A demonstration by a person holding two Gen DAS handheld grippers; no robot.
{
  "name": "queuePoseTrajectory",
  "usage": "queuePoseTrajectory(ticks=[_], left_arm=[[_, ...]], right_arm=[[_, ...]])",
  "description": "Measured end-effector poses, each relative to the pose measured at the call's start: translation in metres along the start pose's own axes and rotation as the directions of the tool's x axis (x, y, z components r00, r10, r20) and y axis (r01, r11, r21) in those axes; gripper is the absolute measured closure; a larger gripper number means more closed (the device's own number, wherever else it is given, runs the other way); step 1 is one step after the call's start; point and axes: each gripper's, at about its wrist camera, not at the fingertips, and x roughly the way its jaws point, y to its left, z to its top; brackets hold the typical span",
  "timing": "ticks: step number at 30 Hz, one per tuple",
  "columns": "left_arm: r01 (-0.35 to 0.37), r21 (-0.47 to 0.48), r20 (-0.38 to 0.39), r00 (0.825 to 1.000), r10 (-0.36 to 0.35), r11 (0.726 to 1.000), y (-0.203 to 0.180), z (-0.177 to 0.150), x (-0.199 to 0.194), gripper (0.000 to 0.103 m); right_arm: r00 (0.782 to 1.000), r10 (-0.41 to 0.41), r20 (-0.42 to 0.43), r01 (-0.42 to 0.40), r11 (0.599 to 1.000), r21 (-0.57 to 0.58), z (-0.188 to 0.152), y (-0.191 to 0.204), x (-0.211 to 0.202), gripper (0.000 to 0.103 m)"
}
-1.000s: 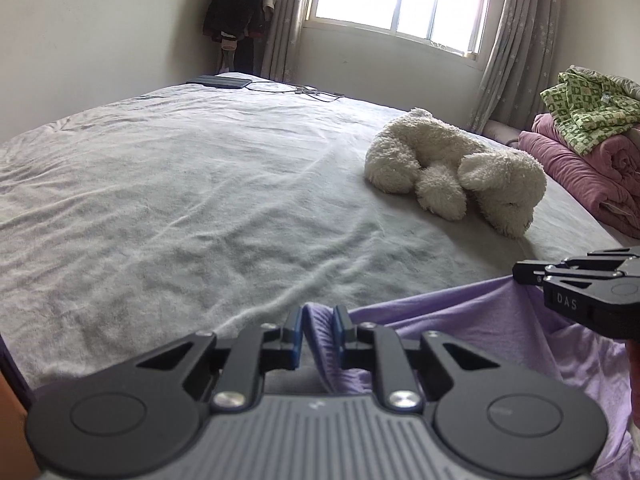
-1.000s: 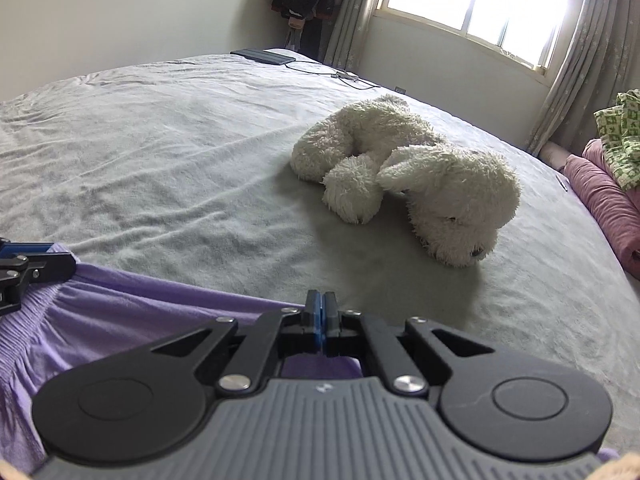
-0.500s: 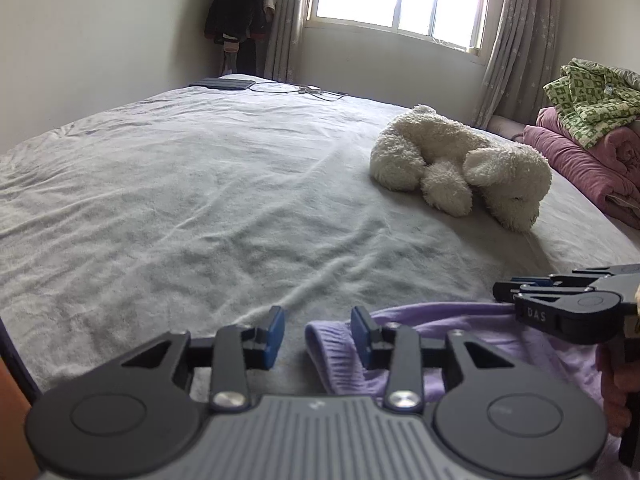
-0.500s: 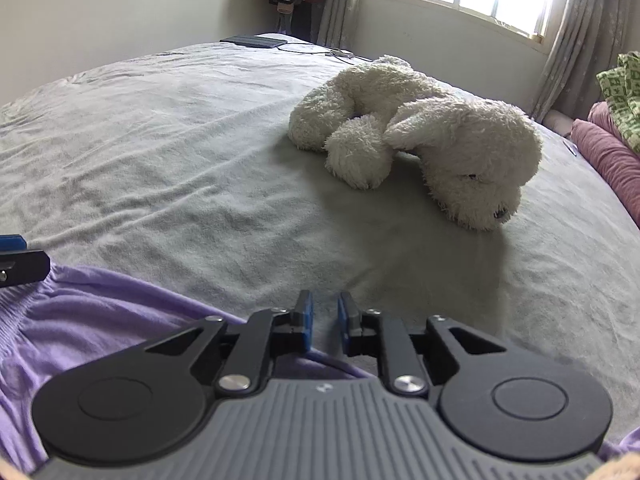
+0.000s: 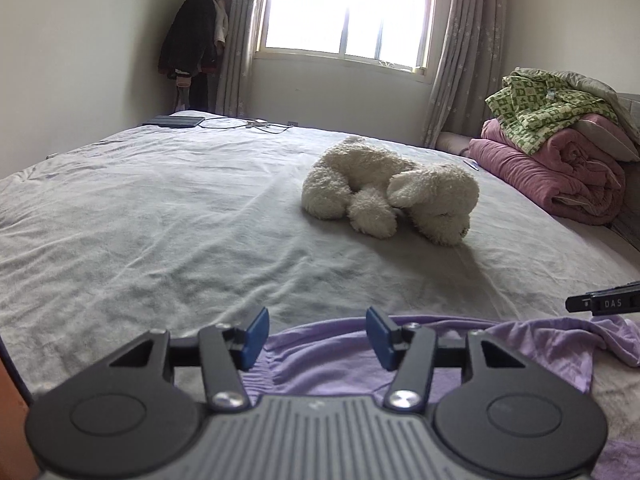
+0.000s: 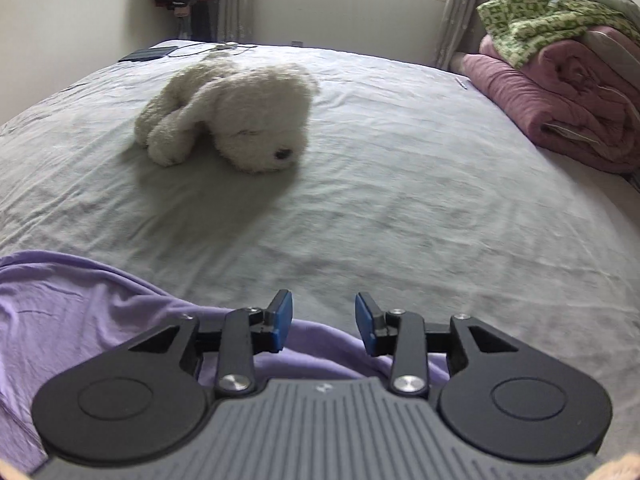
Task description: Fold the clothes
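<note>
Lilac garment (image 5: 344, 364) lies under both just-opening tools (image 5: 316, 336) (image 6: 323, 322), ungripped.

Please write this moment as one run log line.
left gripper: open, just released | right gripper: open, just released | purple garment: flat on bed

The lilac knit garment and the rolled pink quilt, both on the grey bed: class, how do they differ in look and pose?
The lilac knit garment lies thin and spread out; the rolled pink quilt is thick and bundled. The garment is at the bed's near edge under the grippers; the quilt sits at the far right side. A green patterned cloth is piled on the quilt; nothing rests on the garment. Both are soft textiles.
</note>
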Motion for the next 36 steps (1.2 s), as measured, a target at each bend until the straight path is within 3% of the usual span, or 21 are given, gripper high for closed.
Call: queuePoseTrajectory(ticks=[6, 15, 20, 24, 26, 29, 32, 36], left_arm=[[0.056, 0.024, -0.023, 0.998, -0.055, 0.998, -0.02, -0.001, -0.001, 0.045], [0.201, 0.072, -0.138, 0.972, -0.19, 0.977, -0.097, 0.022, 0.021, 0.045], [0.236, 0.147, -0.157, 0.964, -0.213, 0.961, -0.153, 0.046, 0.037, 0.045], [0.253, 0.134, -0.167, 0.959, -0.23, 0.958, -0.18, 0.046, 0.056, 0.045], [0.269, 0.093, -0.159, 0.954, -0.252, 0.959, -0.183, 0.039, 0.063, 0.045], [0.304, 0.008, -0.1, 0.948, -0.301, 0.953, -0.176, 0.02, 0.075, 0.045], [0.275, -0.009, -0.192, 0.943, -0.271, 0.961, -0.175, 0.017, 0.098, 0.048], [0.275, -0.009, -0.22, 0.937, -0.271, 0.961, -0.172, 0.013, 0.105, 0.048]], right_arm=[[0.994, -0.104, -0.014, 0.105, 0.991, 0.077, -0.022, -0.059, -0.018, 0.059], [0.99, -0.127, -0.066, 0.138, 0.968, 0.212, -0.041, -0.129, -0.032, 0.059], [0.993, -0.085, -0.086, 0.106, 0.955, 0.277, -0.055, -0.15, -0.044, 0.059], [0.995, 0.02, -0.093, 0.015, 0.934, 0.357, -0.065, -0.157, -0.05, 0.059], [0.993, 0.073, -0.093, -0.032, 0.922, 0.385, -0.069, -0.156, -0.048, 0.059], [0.994, 0.067, -0.089, -0.031, 0.936, 0.35, -0.064, -0.154, -0.044, 0.059], [0.997, 0.032, -0.065, -0.009, 0.944, 0.329, -0.061, -0.16, -0.039, 0.059], [0.995, 0.062, -0.074, -0.031, 0.93, 0.365, -0.068, -0.17, -0.029, 0.06]])
